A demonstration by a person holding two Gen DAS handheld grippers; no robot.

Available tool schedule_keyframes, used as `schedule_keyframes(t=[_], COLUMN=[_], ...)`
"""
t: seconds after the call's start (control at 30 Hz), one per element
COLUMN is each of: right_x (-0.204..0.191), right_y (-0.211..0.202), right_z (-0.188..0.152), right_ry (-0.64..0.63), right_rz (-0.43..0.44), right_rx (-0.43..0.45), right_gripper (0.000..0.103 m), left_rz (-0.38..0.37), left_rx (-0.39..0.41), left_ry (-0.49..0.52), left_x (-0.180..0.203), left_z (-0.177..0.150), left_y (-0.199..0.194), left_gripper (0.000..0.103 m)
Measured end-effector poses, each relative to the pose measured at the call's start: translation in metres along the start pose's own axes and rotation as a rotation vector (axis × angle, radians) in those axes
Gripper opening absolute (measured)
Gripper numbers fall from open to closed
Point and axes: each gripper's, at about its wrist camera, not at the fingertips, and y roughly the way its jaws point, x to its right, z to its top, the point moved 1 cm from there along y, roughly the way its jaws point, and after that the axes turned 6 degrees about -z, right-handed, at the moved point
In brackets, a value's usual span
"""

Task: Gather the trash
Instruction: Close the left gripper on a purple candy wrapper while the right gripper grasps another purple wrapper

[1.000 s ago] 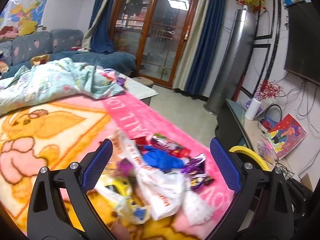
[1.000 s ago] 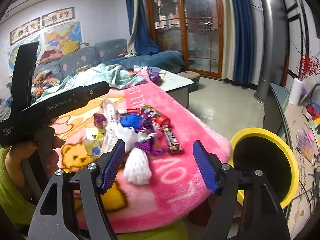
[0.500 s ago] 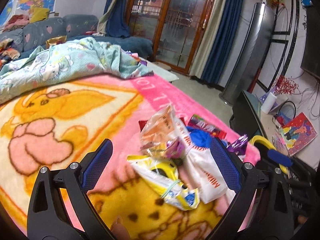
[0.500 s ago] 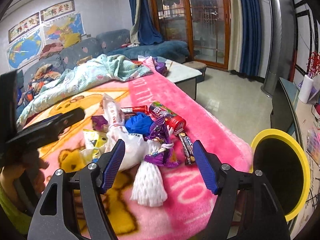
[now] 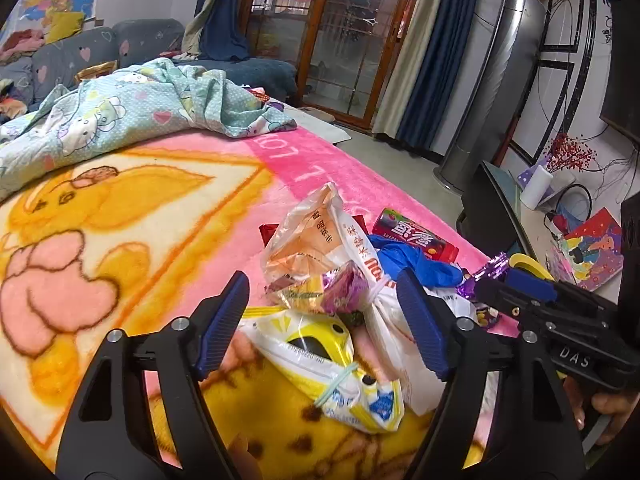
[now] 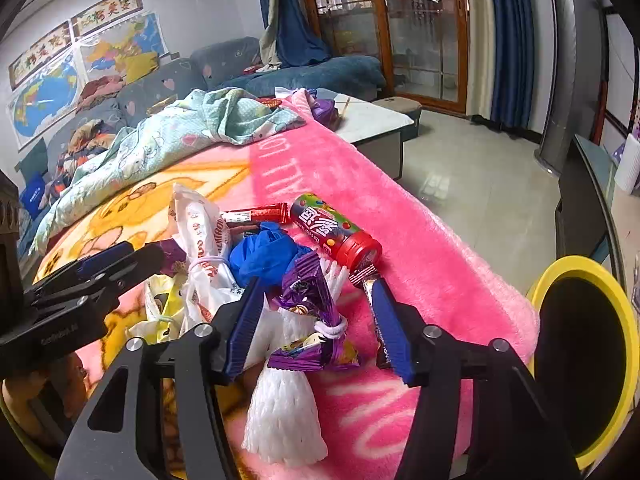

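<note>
Blue-padded fingers of the left gripper (image 5: 324, 320) stand partly spread and have just been closing; between them lie a yellow-and-white plastic packet (image 5: 332, 364) and a crumpled purple-and-yellow wrapper (image 5: 332, 292), but the pads do not press on either, and gaps show on both sides. Just behind sits a knotted white plastic bag (image 5: 320, 232) with red print, and beyond it a blue glove (image 5: 416, 260) and a red candy tube (image 5: 416, 238).

Fingers of the right gripper (image 6: 320, 320) are also partly spread and have likewise just been closing; a purple wrapper (image 6: 308, 300) and the top of a white foam net (image 6: 284, 412) lie between them, untouched by the pads as far as can be seen; a dark candy bar (image 6: 370, 280) lies just beside the right-hand finger.

All of this trash sits in a heap on a pink and yellow blanket (image 6: 420, 240) near its edge; a yellow-rimmed bin (image 6: 624, 320) stands on the floor just past that edge; a pale blue quilt (image 5: 120, 120) is bunched at the far end of the blanket, well apart from the heap.
</note>
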Motion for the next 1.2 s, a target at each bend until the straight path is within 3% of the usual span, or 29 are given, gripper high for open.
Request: schedule_keyframes(t=[0.1, 0.17, 0.27, 0.33, 0.6, 0.87, 1.2], right_x=[0.002, 0.002, 0.0, -0.002, -0.002, 0.005, 0.016], right_y=[0.004, 0.006, 0.006, 0.004, -0.007, -0.026, -0.047], right_z=[-0.002, -0.004, -0.006, -0.006, -0.008, -0.001, 0.006], right_ry=[0.01, 0.008, -0.005, -0.018, -0.001, 0.039, 0.078], right_rz=[0.011, 0.02, 0.028, 0.03, 0.051, 0.079, 0.089], right_rx=[-0.013, -0.026, -0.023, -0.01, 0.011, 0.051, 0.087], right_gripper=[0.045, 0.032, 0.026, 0.025, 0.023, 0.022, 0.021], left_rz=[-0.008, -0.015, -0.036, -0.044, -0.074, -0.088, -0.137], left_rx=[-0.007, -0.017, -0.034, -0.037, -0.02, 0.062, 0.124], left_ry=[-0.011, -0.015, -0.038, -0.045, -0.088, -0.113, -0.062], left_x=[-0.001, -0.001, -0.003, -0.004, -0.016, -0.026, -0.002], left_z=[0.001, 0.001, -0.001, -0.002, -0.001, 0.01, 0.022], left_y=[0.005, 0.009, 0.013, 0.013, 0.0, -0.03, -0.057], left_gripper=[0.055, 0.043, 0.023, 0.015, 0.009, 0.007, 0.006])
